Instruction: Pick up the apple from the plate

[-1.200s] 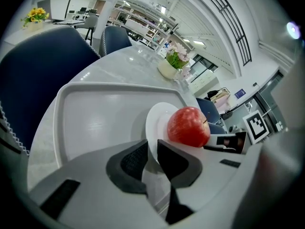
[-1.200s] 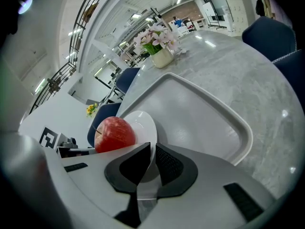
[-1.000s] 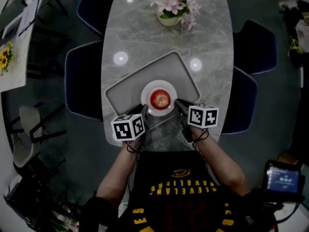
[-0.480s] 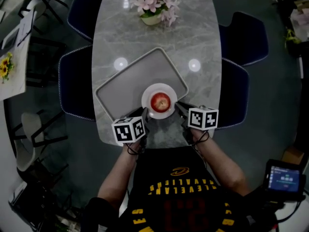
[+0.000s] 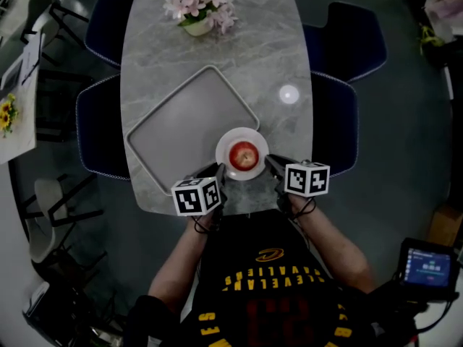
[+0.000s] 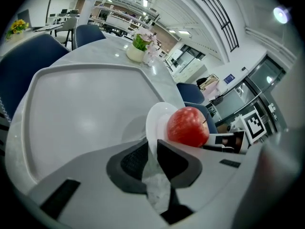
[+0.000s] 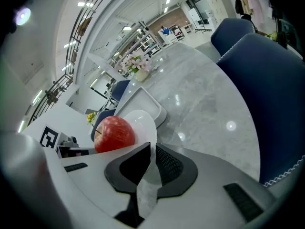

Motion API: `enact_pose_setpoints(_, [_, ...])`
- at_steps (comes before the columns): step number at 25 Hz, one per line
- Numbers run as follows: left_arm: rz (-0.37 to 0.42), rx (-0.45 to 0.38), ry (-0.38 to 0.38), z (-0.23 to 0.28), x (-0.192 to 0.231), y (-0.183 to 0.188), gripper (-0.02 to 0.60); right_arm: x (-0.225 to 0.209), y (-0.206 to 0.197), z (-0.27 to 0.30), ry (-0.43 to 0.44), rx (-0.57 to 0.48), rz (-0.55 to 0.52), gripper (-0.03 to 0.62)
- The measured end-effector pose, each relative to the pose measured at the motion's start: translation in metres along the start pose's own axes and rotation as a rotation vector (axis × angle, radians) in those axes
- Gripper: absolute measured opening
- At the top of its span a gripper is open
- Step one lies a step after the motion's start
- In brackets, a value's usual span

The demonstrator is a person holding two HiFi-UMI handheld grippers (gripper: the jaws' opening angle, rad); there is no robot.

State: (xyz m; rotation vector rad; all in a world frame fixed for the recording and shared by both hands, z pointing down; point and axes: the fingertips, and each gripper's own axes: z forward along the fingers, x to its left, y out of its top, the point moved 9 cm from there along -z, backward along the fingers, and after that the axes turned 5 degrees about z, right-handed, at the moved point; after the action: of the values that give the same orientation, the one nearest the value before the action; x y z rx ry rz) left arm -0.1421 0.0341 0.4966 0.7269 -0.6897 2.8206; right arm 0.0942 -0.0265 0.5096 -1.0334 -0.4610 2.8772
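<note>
Apple (image 5: 244,154) sits at the centre of the white plate (image 5: 230,137), with nothing touching it from above. Left gripper (image 5: 219,170) is at the plate's left rim and right gripper (image 5: 270,163) at its right rim, so the 2 are on opposite sides of the plate. Each gripper view shows the jaws set narrow, with the plate's thin rim entering the gap between the dark pads (image 6: 135,160). Both are judged clamped on the rim, neither on the apple. The grey tray (image 5: 181,125) lies just beyond the plate to its left; whether its corner touches the plate cannot be settled. Whether the plate is clear of the marble table (image 5: 282,49) or resting on it cannot be determined. The flower pot (image 5: 197,26) stands well beyond the plate and is no obstruction. Assessment: the step in hand is a 2-sided hold on the plate, with the apple riding loose on it. Recommendation: hold both rims level with each other, since a round apple on a shallow glazed plate will likely roll toward whichever side drops. Move both grippers at 1 pace and avoid twisting either, as the bite on the rim looks shallow and the plate could pivot out. To take the apple itself, 1 gripper would need to release, open wide and come in over the plate's centre while the plate is steadied.
</note>
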Motion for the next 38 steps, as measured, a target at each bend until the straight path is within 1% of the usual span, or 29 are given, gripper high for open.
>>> enact_pose_setpoints(8, [0.043, 0.030, -0.026, 0.017, -0.041, -0.022, 0.061, -0.036, -0.019, -0.038, -0.026, -0.034, 0.037, 0.041])
enact_pose_setpoints(14, [0.069, 0.045, -0.040, 0.031, -0.063, -0.034, 0.061, -0.060, -0.030, -0.058, -0.036, -0.057, 0.058, 0.041])
enact_pose_setpoints(22, [0.087, 0.058, -0.060, 0.038, -0.087, -0.051, 0.061, -0.078, -0.043, -0.081, -0.048, -0.074, 0.074, 0.041])
enact_pose_setpoints(27, [0.094, 0.060, -0.073, 0.043, -0.097, -0.058, 0.061, -0.087, -0.048, -0.089, -0.051, -0.077, 0.078, 0.041])
enact_pose_setpoints(38, [0.107, 0.084, -0.067, 0.053, -0.103, -0.066, 0.061, -0.099, -0.054, -0.092, -0.061, -0.071, 0.093, 0.041])
